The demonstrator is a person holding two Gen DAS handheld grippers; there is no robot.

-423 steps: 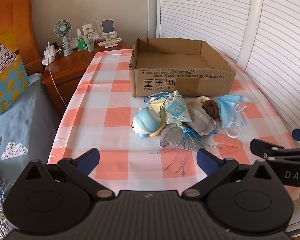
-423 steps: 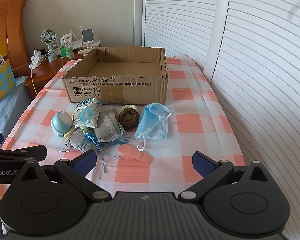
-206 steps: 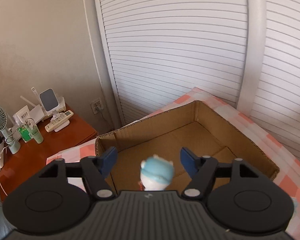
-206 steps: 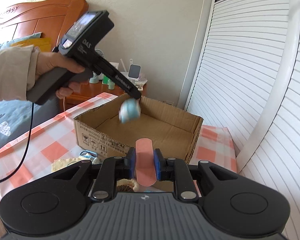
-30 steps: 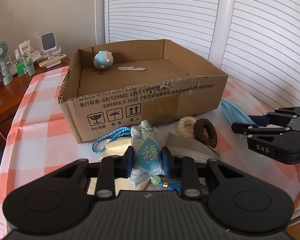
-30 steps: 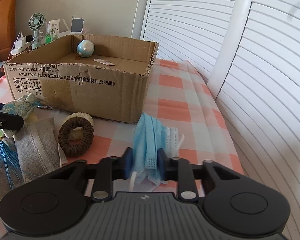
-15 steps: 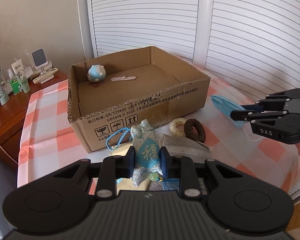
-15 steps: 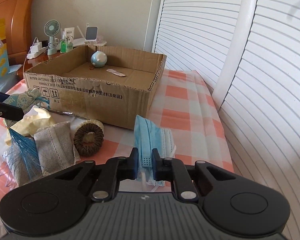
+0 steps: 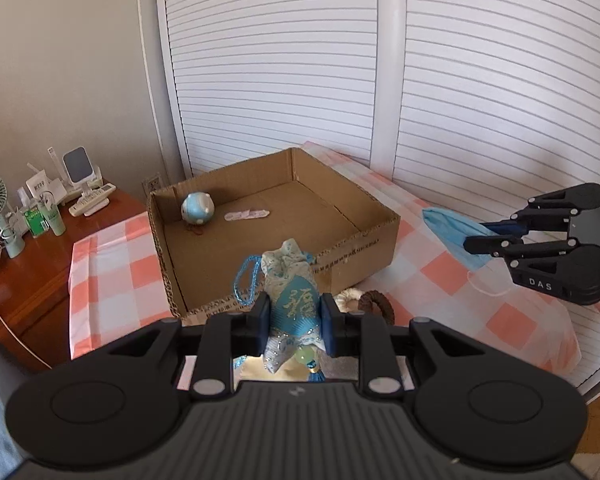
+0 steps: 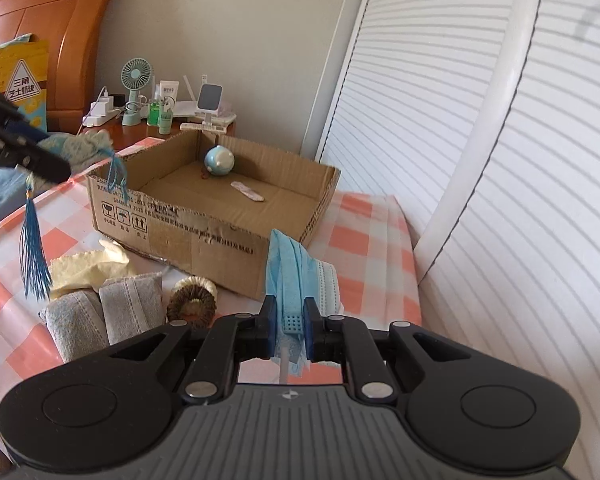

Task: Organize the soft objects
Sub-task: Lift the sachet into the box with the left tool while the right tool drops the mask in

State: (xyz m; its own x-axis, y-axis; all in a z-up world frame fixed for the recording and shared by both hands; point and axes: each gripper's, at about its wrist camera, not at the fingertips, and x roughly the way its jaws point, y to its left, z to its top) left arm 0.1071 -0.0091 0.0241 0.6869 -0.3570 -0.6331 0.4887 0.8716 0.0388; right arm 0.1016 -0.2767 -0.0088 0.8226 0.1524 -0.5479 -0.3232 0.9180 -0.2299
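My left gripper (image 9: 294, 322) is shut on a blue embroidered sachet (image 9: 294, 296) and holds it in the air in front of the open cardboard box (image 9: 364, 236). Its blue tassel (image 10: 32, 248) hangs down in the right wrist view. My right gripper (image 10: 290, 326) is shut on a blue face mask (image 10: 288, 276), lifted to the right of the box (image 10: 180, 216); it shows in the left wrist view (image 9: 452, 236) too. A blue round toy (image 9: 196, 209) and a pink strip (image 9: 247, 214) lie inside the box.
On the checked tablecloth (image 10: 360, 240) in front of the box lie grey masks (image 10: 104, 312), a yellow cloth (image 10: 88, 268) and hair scrunchies (image 10: 192, 304). A wooden nightstand (image 9: 28, 276) with a fan (image 10: 134, 92) and small items stands left. Slatted doors (image 9: 480, 100) run along the right.
Both grippers have risen with their loads. The sachet has come off the pile and its tassel hangs free. The mask has come off the cloth.
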